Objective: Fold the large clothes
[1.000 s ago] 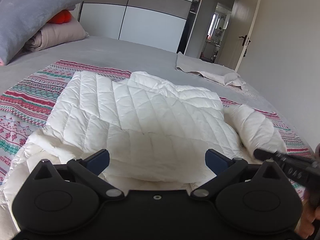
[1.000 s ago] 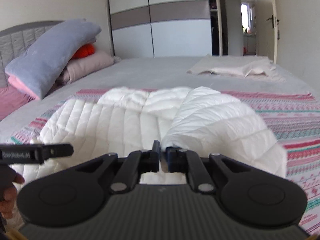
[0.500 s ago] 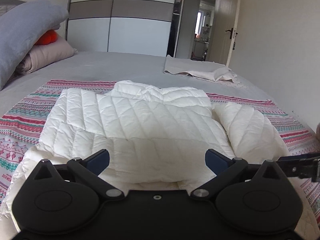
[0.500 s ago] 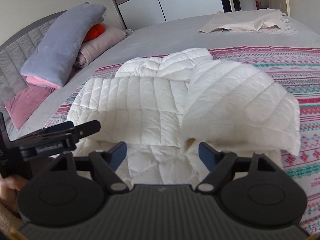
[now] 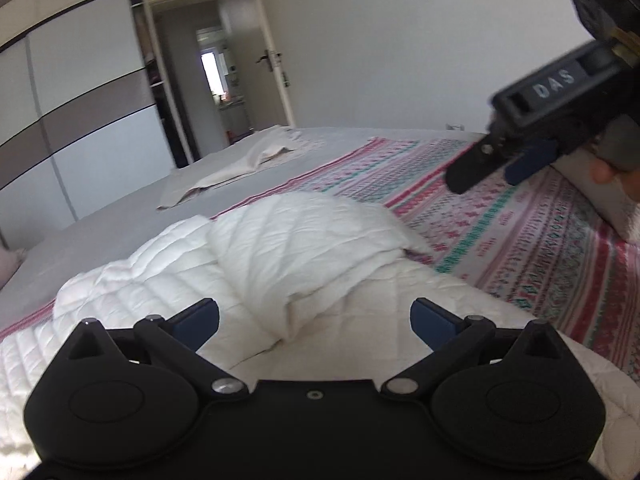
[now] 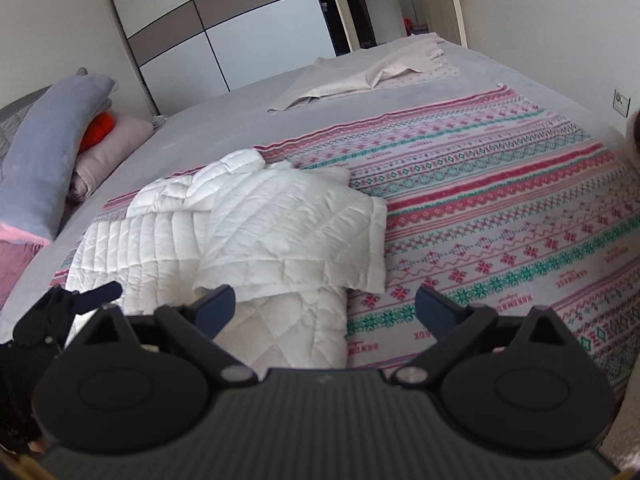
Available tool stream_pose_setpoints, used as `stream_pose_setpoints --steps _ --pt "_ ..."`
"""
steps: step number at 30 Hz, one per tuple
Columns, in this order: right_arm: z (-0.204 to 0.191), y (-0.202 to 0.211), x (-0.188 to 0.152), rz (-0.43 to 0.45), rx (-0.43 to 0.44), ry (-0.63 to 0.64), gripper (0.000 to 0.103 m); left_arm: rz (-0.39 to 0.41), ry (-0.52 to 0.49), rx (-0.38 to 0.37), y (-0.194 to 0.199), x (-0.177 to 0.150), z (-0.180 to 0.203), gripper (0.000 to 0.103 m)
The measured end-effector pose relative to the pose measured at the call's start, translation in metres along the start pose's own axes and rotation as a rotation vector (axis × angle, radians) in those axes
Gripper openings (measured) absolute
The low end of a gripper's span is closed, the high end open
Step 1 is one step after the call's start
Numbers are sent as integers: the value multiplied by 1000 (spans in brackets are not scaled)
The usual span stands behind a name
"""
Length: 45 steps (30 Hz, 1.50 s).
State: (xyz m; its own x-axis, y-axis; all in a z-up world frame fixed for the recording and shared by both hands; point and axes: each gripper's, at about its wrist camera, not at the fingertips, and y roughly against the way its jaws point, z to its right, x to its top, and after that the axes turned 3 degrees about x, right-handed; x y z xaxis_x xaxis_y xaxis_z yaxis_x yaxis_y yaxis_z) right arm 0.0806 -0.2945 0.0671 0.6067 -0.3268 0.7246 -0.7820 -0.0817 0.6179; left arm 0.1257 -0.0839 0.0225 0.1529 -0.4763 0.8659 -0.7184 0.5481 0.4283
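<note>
White quilted jacket (image 6: 256, 232) partly folded, sleeve across body, on patterned blanket (image 6: 500, 208).

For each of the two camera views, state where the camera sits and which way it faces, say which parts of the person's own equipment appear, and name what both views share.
Left wrist: sits on the left gripper, low over the white quilted jacket, facing the door; its open fingers show, with the right gripper raised upper right.
Right wrist: sits on the right gripper, higher, looking down across the patterned blanket toward the wardrobe; its open fingers show, with the left gripper lower left.
Shared: jacket, blanket, beige cloth, wardrobe.
</note>
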Motion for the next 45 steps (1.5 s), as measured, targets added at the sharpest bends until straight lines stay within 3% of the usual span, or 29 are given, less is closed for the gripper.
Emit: stream_pose_setpoints --steps 6,9,12,17,19,20,22,27,32,39,42,45 --pt "33 -4 0 -40 3 -189 100 18 -198 -86 -25 21 45 103" --pt "52 -4 -2 -53 31 -293 100 32 -273 -67 -41 31 58 102" --pt "67 -4 -4 -55 17 -355 100 34 -266 -32 -61 44 59 99" --pt "87 -3 -5 -48 7 -437 100 -69 -288 -6 -104 54 64 70" --pt "93 -4 -6 -45 7 -466 100 -126 -293 24 -118 52 64 47" --pt "96 -5 -6 -47 6 -479 100 -141 -275 33 -122 51 61 43" --pt "99 -7 -7 -55 7 -499 100 -143 -176 20 -121 56 50 26" --pt "99 -9 -8 -58 4 -505 100 -62 70 -1 -97 75 20 13" --pt "93 -12 -8 -62 10 -501 100 24 258 32 -67 90 -15 11" --pt "79 -19 -8 -72 21 -479 100 111 493 209 -19 67 -90 10" --pt "72 -24 -8 -82 20 -459 100 85 587 275 -6 42 -123 10" --pt "64 -30 -9 -93 15 -439 100 4 651 358 2 7 -152 11"
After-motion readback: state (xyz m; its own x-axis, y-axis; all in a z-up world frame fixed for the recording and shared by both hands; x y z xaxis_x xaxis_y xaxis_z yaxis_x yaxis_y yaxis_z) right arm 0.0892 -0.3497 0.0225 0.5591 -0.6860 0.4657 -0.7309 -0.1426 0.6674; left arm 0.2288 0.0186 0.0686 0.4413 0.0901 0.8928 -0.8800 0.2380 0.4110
